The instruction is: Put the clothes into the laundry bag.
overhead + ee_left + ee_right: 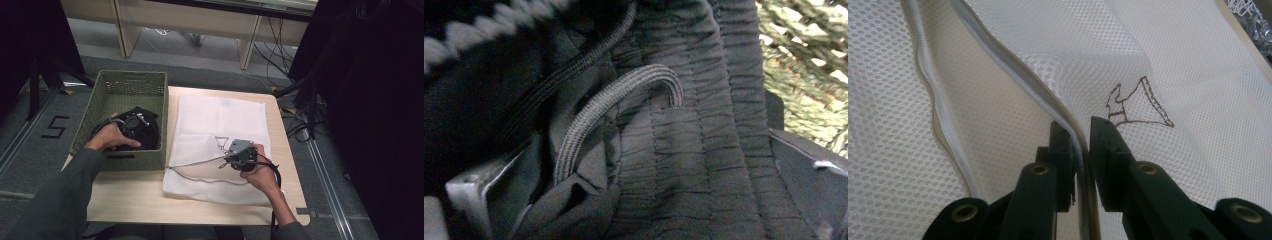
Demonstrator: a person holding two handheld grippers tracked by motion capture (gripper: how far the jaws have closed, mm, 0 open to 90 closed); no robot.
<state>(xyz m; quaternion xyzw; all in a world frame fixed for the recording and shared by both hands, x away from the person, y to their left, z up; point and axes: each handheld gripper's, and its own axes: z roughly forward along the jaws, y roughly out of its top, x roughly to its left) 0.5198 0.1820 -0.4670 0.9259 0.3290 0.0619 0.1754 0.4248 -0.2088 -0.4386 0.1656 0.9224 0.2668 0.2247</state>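
Note:
A black garment (145, 131) lies bunched in the green woven basket (100, 100) at the table's left. My left gripper (131, 122) is down in the basket on that garment. In the left gripper view its jaws stand wide apart, open, with pleated black cloth (694, 125) and a ribbed elastic loop (624, 87) between them (639, 180). A white mesh bag (220, 120) lies spread on the table. My right gripper (231, 159) is shut on the bag's raised zipper edge (1013, 75), which runs between its jaws (1082, 135).
The wooden table (140, 200) has bare room along its front edge. A brown stitched mark (1135, 107) sits on the mesh just right of the right gripper. Beyond the table are cables (300, 125) on the floor and pale furniture legs (125, 30).

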